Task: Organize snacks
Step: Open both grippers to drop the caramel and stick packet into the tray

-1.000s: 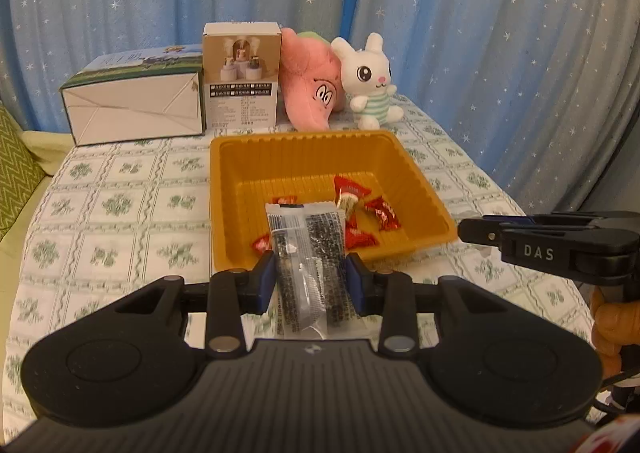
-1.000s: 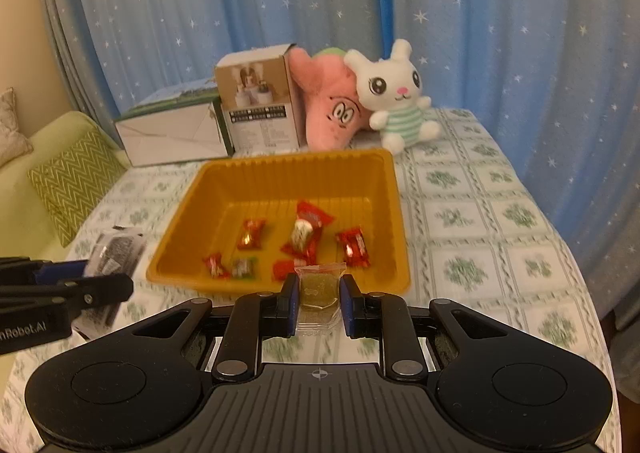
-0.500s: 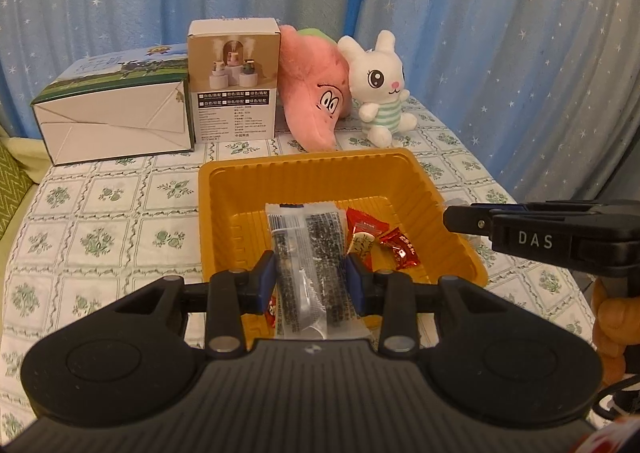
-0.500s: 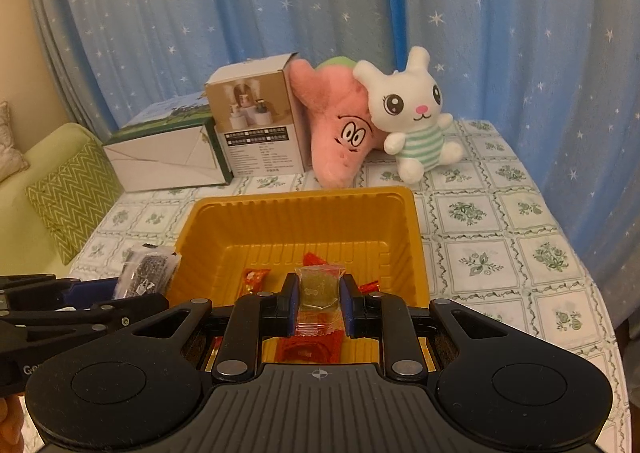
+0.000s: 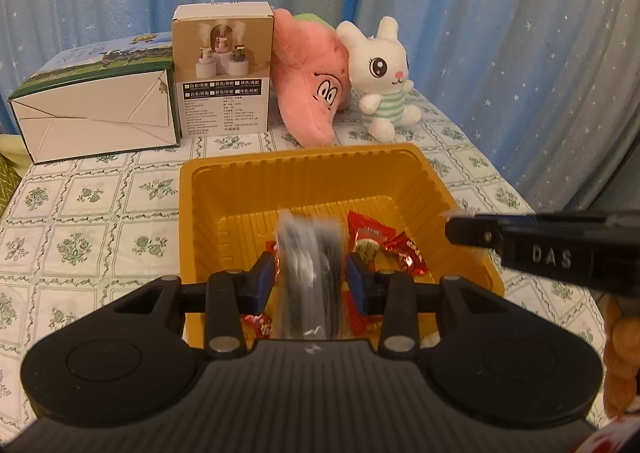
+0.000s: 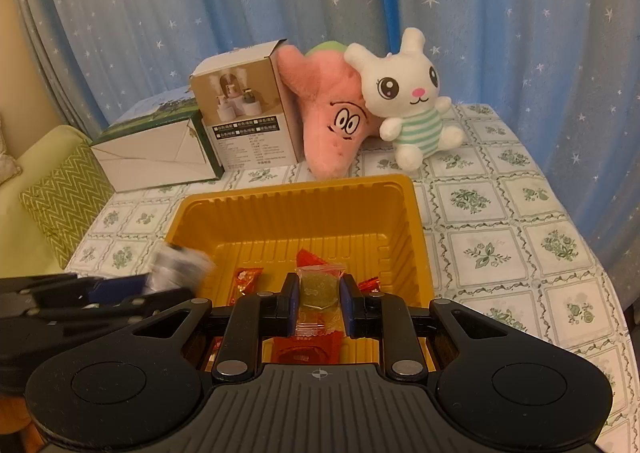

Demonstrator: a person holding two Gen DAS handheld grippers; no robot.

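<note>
Over the orange tray point(image 5: 224, 189), the left gripper point(image 5: 311, 277) clenches a blurred dark snack packet point(image 5: 310, 273); the right gripper point(image 6: 319, 293) grasps a clear-wrapped yellow-green candy point(image 6: 319, 289).

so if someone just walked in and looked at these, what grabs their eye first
Probably the bright orange tray in the middle of the table, with red-wrapped candies on its floor. Both grippers sit over it: the left gripper has a dark clear-wrapped snack packet between its fingers, blurred, and the right gripper pinches a small green candy. Behind the tray, a pink plush and a white bunny plush lean together.
</note>
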